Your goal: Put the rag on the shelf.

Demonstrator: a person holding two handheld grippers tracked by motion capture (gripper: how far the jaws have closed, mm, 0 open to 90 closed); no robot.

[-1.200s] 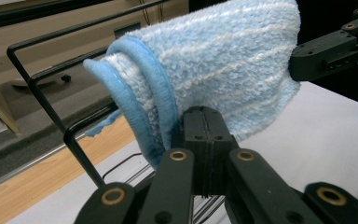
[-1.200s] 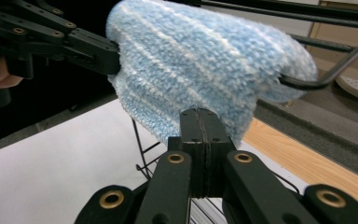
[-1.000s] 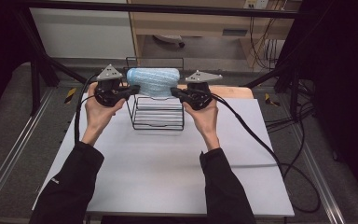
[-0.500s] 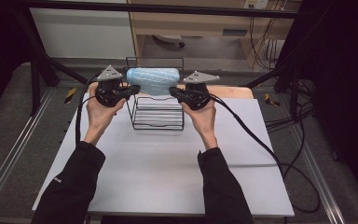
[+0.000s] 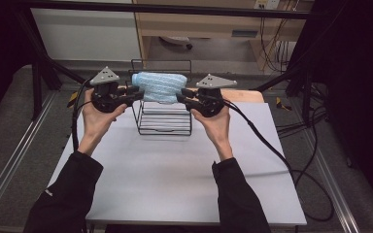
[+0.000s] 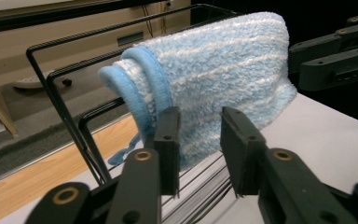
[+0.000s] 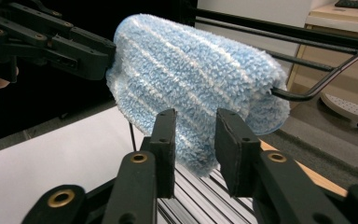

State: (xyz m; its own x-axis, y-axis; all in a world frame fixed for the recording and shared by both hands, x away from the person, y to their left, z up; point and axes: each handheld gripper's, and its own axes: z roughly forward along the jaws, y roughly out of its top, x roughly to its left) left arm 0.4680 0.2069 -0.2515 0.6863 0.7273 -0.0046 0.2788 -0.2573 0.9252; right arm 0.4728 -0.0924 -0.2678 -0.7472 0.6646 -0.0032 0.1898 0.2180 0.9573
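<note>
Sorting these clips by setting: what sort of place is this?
Probably a lab or workshop recording station, not a home. A plain white table stands inside a black metal frame, cables trail across the floor, and the only props are a wire rack and a blue towel.

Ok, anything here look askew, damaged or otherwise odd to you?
Nothing stands out. The blue towel hangs folded over the top bar of the black wire rack, which stands upright on the white table. The left claw and right claw sit open at its two ends.
</note>
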